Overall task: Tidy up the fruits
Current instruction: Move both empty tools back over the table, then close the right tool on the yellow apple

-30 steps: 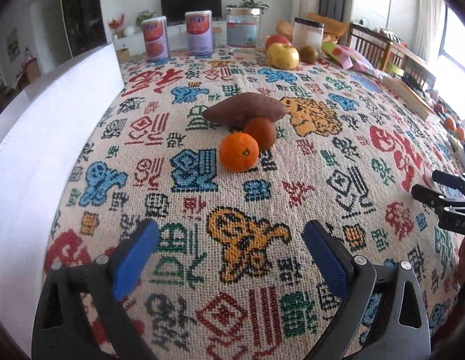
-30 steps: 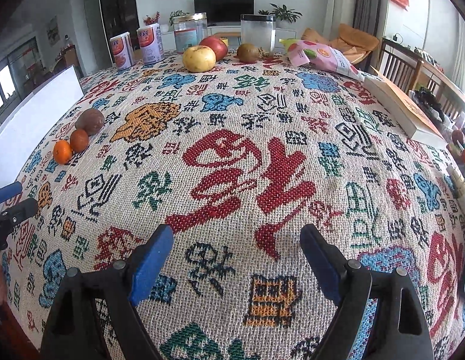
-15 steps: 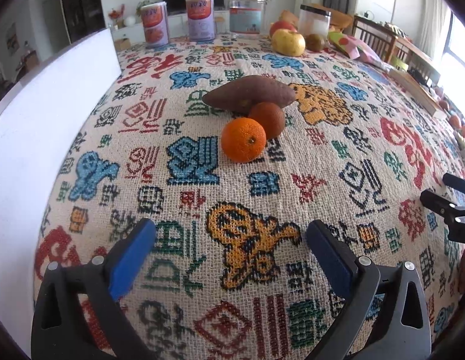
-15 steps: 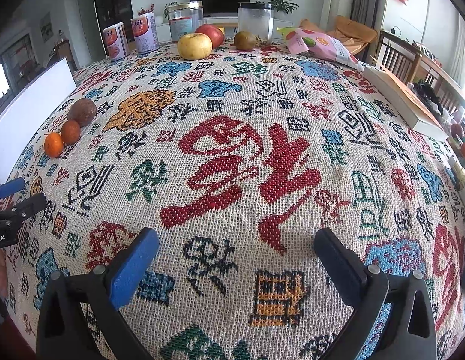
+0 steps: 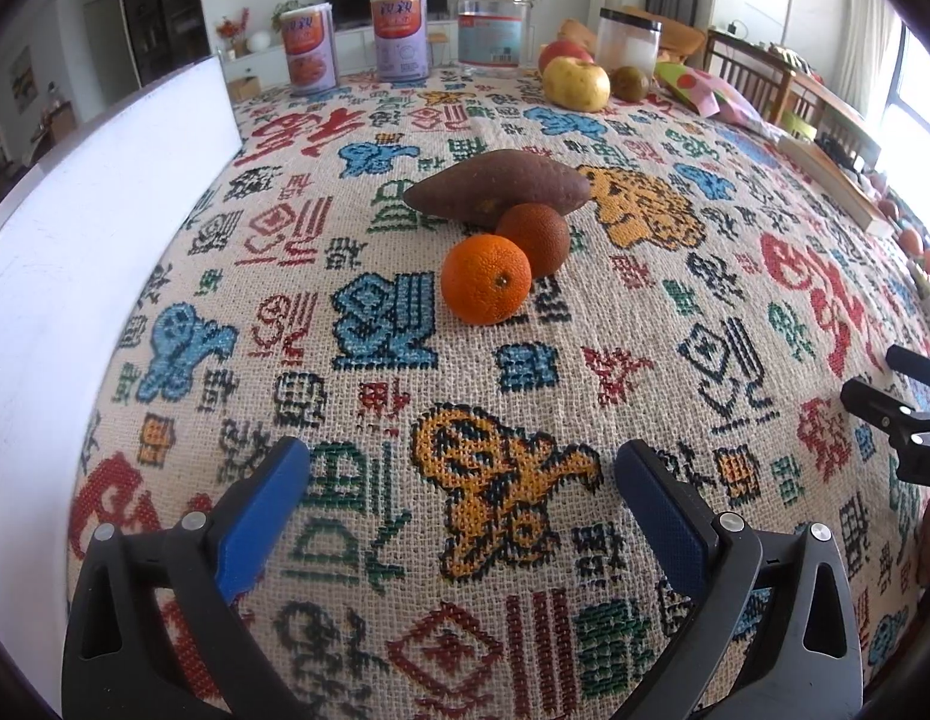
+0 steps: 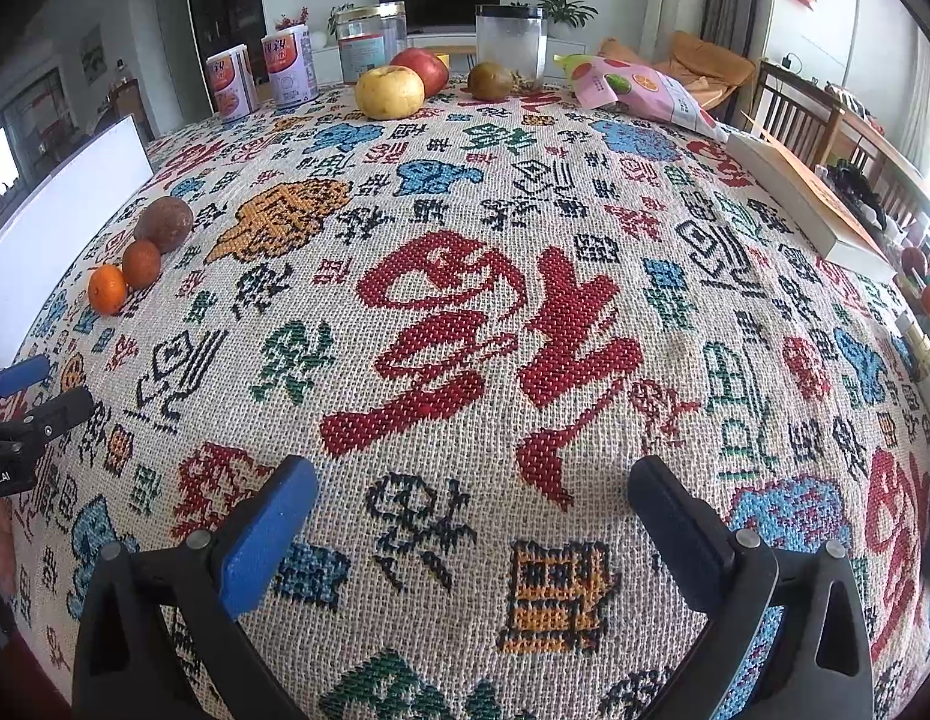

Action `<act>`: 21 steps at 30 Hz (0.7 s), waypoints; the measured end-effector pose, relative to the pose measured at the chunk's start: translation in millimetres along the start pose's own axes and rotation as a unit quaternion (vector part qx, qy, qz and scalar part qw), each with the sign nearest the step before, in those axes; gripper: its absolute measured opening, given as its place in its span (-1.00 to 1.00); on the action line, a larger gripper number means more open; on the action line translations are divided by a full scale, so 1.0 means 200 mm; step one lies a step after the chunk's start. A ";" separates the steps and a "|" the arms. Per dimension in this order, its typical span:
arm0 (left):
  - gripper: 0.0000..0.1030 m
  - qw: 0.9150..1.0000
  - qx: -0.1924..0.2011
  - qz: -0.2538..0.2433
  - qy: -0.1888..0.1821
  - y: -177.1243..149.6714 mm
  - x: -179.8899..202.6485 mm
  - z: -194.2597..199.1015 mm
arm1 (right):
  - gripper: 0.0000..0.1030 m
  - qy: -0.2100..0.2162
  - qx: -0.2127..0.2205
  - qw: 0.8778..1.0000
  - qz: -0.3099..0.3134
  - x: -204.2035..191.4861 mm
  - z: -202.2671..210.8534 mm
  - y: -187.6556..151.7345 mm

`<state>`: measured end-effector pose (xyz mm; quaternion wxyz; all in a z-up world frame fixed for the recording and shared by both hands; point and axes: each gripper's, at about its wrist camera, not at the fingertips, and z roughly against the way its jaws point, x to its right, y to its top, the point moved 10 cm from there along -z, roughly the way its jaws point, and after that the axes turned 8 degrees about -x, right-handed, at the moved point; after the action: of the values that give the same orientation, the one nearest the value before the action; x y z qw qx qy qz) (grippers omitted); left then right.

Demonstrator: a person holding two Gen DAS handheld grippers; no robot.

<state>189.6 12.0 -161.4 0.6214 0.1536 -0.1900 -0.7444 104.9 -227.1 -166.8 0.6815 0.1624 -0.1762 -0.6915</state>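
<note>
Left wrist view: left gripper [image 5: 462, 474] wide, empty. Orange [image 5: 486, 278] dead ahead, well apart; darker orange [image 5: 534, 238] touching behind it, sweet potato [image 5: 498, 192] crosswise beyond. Right gripper [image 6: 472, 495] wide, empty, farther from orange.

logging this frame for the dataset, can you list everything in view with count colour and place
orange: 1, bright orange, mid-cloth, nearest the left gripper
darker orange: 1, reddish brown, touching it behind
sweet potato: 1, purple-brown, just behind both
yellow apple: 1, far edge
red apple: 1, behind the yellow one
kiwi: 1, brown, right of the apples
cans: 2, lilac and orange labels, far left
jars: 2, clear, far edge
snack bag: 1, pink, far right
book: 1, right edge
white board: 1, left side
tablecloth: 1, beige with coloured patterns
left gripper: open, empty
right gripper: open, empty
</note>
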 end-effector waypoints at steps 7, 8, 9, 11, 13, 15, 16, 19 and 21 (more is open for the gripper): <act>0.97 1.000 0.008 -0.022 0.014 0.04 -0.05 0.01 | 1.00 0.003 0.000 1.000 0.000 0.00 0.00 0.00; 0.97 0.999 0.012 -0.026 0.027 0.05 -0.08 0.01 | 1.00 0.006 0.001 1.000 0.001 0.00 0.00 0.00; 0.97 0.999 0.010 -0.025 0.028 0.05 -0.10 0.01 | 1.00 0.009 0.001 1.000 0.003 0.00 0.00 0.00; 0.98 1.000 -0.001 -0.006 -0.004 0.03 -0.12 -0.02 | 1.00 0.015 0.003 1.000 0.003 0.00 0.00 0.00; 0.98 1.000 0.001 0.004 -0.010 0.04 -0.13 -0.02 | 1.00 0.022 0.005 1.000 -0.001 0.00 0.01 0.00; 0.99 1.000 0.000 0.000 -0.002 0.03 -0.12 -0.02 | 1.00 0.029 0.006 1.000 -0.009 0.01 0.01 0.01; 0.99 1.000 0.000 0.000 0.000 0.03 -0.12 -0.02 | 1.00 0.035 0.004 0.999 -0.017 0.01 0.01 0.03; 0.99 1.000 0.000 0.002 -0.001 0.03 -0.12 -0.02 | 0.99 0.064 -0.007 0.998 -0.025 -0.02 -0.02 0.17; 0.99 1.000 0.000 0.002 0.000 0.03 -0.12 -0.02 | 0.99 0.081 0.003 0.997 -0.012 -0.07 -0.05 0.35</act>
<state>202.1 35.0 -162.2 0.6231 0.1529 -0.1904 -0.7431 171.2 -213.9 -142.8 0.6844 0.2220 -0.1207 -0.6840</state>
